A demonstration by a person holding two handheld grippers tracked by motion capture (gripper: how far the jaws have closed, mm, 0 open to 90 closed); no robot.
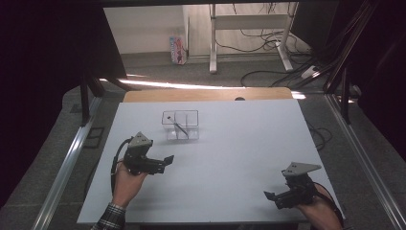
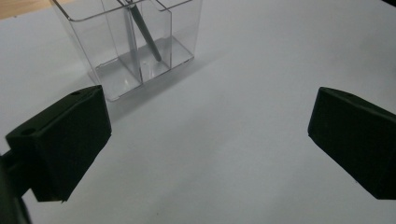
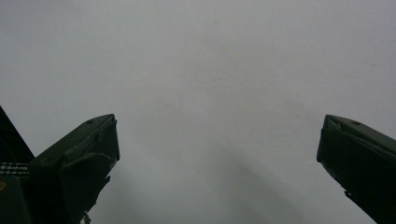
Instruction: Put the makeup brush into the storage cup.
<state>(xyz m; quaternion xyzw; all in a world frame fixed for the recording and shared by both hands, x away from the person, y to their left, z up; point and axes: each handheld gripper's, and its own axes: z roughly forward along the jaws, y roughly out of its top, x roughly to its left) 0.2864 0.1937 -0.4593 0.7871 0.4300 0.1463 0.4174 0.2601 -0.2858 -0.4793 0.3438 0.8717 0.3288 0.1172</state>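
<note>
We see a clear plastic organiser box with four compartments (image 1: 180,124) standing on the white table top (image 1: 230,158), toward the far side and a little left of centre. A thin grey pen-like stick (image 1: 180,128) leans inside it; from the left gripper view the stick (image 2: 145,35) slants down through one of the near compartments, its tip resting on the box floor, though we cannot tell exactly which compartment from above.

The left gripper (image 1: 165,161) sits near the box on its near-left side, held low over the table — its jaws stand wide apart with nothing between them, and they point toward the box (image 2: 130,51) without touching it.

The right gripper (image 1: 271,196) is at the near right corner of the table, well apart from the box. Its jaws are likewise spread wide, with bare white surface between them.

The person's hands grip both tools from below; a plaid sleeve (image 1: 111,218) shows at the left wrist.
</note>
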